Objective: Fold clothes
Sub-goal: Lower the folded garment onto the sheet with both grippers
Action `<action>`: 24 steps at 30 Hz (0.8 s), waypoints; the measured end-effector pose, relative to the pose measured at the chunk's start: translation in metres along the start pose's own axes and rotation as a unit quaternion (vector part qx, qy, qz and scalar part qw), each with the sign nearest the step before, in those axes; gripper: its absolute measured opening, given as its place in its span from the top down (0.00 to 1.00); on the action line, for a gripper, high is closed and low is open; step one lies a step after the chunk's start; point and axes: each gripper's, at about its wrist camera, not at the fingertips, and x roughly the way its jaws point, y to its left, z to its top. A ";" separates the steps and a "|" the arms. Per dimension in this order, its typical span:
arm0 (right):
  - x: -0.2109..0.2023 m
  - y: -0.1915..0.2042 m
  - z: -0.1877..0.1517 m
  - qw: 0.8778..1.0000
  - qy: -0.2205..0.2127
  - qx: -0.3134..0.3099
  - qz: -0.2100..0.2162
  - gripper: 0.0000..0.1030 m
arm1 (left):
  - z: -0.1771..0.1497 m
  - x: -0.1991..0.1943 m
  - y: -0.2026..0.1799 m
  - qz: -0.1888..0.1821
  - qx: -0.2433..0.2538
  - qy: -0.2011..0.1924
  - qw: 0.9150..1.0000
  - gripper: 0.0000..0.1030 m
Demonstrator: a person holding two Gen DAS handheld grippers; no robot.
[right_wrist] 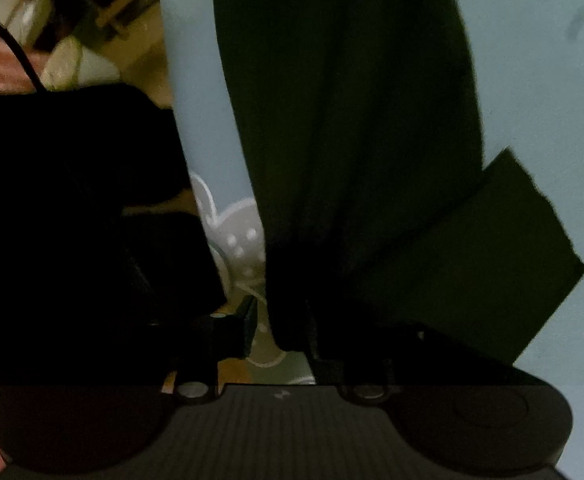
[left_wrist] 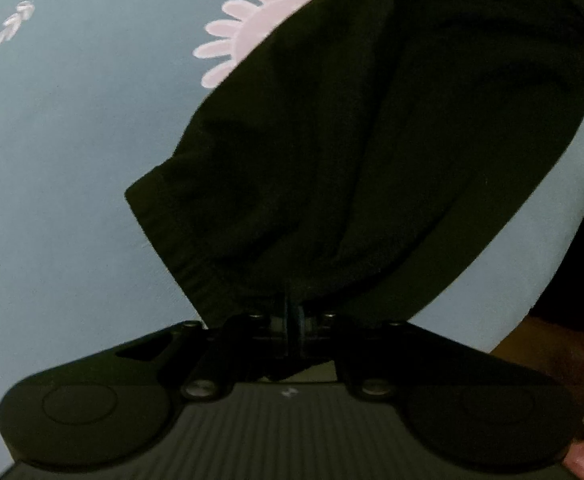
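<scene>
Gripping the dark garment (left_wrist: 372, 140), left gripper (left_wrist: 292, 312) is clamped; right gripper (right_wrist: 280, 320) stands apart, cloth between; next likely closing it.

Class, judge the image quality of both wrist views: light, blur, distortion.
Left wrist view: dim, soft, fisheye-curved; the dark garment shows faint folds above the left claw. Right wrist view: darker still; the right claw nearly merges into the cloth.
</scene>
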 end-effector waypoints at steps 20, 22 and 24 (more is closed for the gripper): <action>0.018 0.067 0.135 0.963 -0.228 0.030 -0.144 0.64 | -0.052 -0.034 0.001 0.002 -0.392 -0.149 0.908 0.55; 0.030 0.081 0.152 0.961 -0.222 0.007 -0.166 0.66 | -0.053 -0.029 -0.001 -0.021 -0.442 -0.138 0.886 0.55; 0.042 0.094 0.164 0.959 -0.206 -0.019 -0.196 0.67 | -0.053 -0.021 -0.005 -0.041 -0.491 -0.116 0.862 0.55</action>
